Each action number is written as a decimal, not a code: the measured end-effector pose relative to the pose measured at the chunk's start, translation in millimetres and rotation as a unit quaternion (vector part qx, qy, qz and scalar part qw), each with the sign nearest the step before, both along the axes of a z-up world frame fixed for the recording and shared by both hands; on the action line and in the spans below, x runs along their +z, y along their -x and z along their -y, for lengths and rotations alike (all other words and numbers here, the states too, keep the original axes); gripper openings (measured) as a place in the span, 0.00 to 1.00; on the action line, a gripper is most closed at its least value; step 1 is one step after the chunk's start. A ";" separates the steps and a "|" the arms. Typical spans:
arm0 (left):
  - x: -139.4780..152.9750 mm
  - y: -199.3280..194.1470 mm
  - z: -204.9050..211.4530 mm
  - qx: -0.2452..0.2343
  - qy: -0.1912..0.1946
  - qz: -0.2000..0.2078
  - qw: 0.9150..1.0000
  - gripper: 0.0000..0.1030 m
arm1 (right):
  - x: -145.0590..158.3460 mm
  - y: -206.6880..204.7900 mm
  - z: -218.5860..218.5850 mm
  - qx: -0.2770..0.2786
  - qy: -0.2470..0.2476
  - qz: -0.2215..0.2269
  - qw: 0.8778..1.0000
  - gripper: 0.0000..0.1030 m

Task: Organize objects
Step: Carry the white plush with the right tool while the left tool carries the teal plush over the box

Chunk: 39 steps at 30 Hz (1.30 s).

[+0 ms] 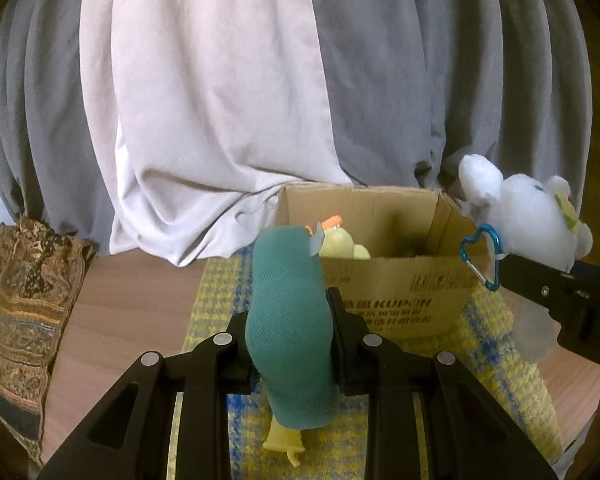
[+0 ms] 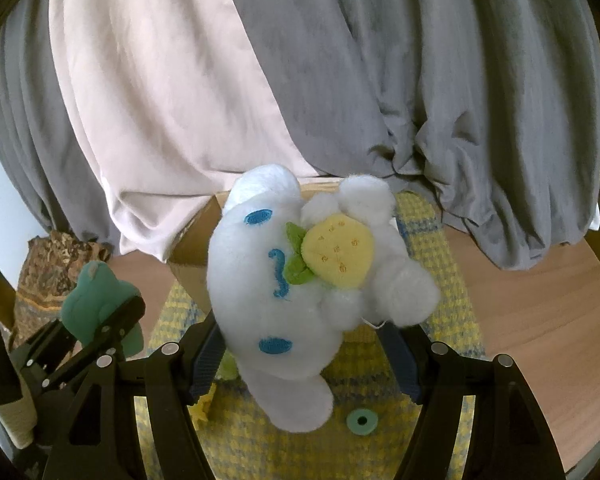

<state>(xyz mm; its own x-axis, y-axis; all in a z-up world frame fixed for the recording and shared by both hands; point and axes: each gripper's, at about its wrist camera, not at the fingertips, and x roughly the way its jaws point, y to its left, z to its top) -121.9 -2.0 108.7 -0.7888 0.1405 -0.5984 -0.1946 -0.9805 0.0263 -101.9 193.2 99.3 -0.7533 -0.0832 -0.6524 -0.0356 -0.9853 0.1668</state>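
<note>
The box (image 1: 396, 280) is sitting open on the yellow-and-blue mat (image 1: 500, 360), close against the curtains (image 1: 204, 100), with a yellow toy already lying inside it. It is plain corrugated card, probably light enough to slide if bumped.

The white plush (image 2: 284, 292) is hanging in the air above the mat, just in front of the box. The right gripper (image 2: 304, 360) is squeezing its body from both sides, fingers partly spread around the bulk. It looks light and very soft, so it is likely sagging around the pads; the thick torso seems a safer hold than an ear or limb. A blue carabiner (image 1: 482, 258) is dangling from it and could snag the box rim.

The green toy (image 1: 288, 320) is being pinched across its middle by the left gripper (image 1: 290, 344), fingers drawn close on the knit fabric, near the box's front corner. It too looks light and squashy.

A small green ring (image 2: 362, 420) is lying on the mat below.
</note>
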 end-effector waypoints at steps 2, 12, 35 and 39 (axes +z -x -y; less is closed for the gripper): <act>2.7 4.9 -1.6 -0.003 -0.001 -0.001 1.000 0.26 | 1.7 4.4 -1.5 0.000 0.000 -0.001 1.000 0.69; 11.6 39.2 -11.7 -0.008 -0.005 -0.004 1.000 0.26 | 7.2 20.2 -5.7 0.000 0.000 -0.001 1.000 0.69; 13.4 120.3 -42.6 -0.046 -0.008 0.007 0.999 0.27 | 12.1 83.2 -13.3 -0.004 0.003 0.005 1.000 0.69; 7.4 129.9 -45.5 -0.047 -0.008 0.016 0.999 0.27 | 6.1 96.6 -17.1 -0.004 0.007 0.017 1.000 0.70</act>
<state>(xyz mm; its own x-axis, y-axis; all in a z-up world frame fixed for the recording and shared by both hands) -251.8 43.6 116.1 -0.7524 0.2231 -0.6198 -0.2870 -0.9579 0.0035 -198.5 210.3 105.4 -0.7320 -0.0867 -0.6757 -0.0493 -0.9825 0.1794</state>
